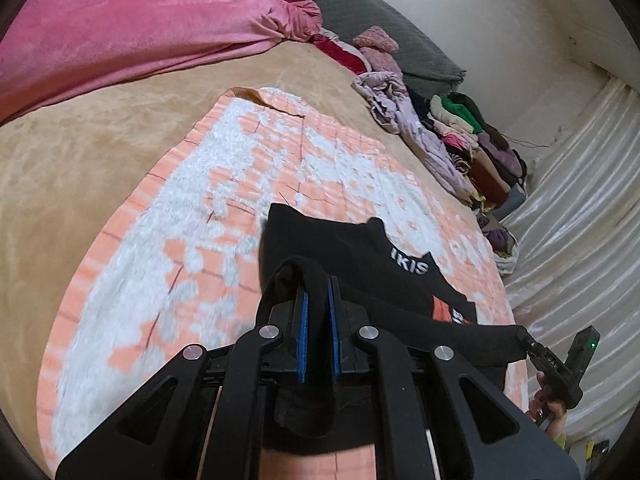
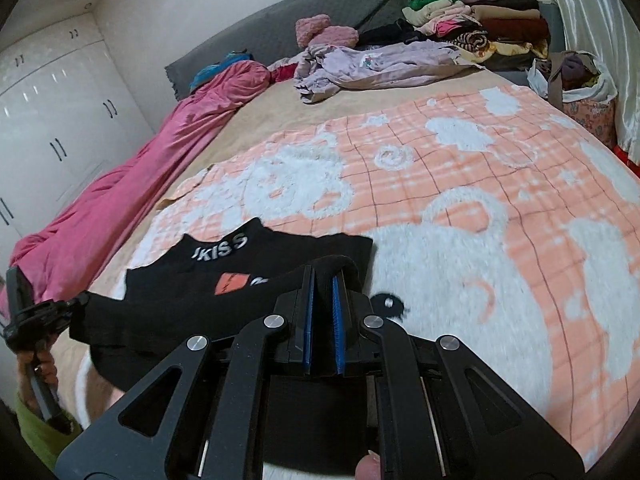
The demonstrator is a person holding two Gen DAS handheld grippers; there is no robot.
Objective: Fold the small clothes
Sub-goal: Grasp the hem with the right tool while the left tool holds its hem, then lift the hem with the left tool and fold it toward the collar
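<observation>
Ahead of my fingers the bed (image 2: 360, 100) carries a peach-and-white blanket (image 2: 460, 184); the black garment (image 2: 224, 280) lies on it. Beyond lie a pink cover (image 2: 132, 184), lilac clothes (image 2: 372, 66) and folded stacks (image 2: 492, 20).

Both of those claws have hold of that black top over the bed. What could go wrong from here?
Each gripper, left and right, pinches only an edge fold of the black top, so the cloth could slip free. The far part drags on the fuzzy peach blanket, which might bunch it.
</observation>
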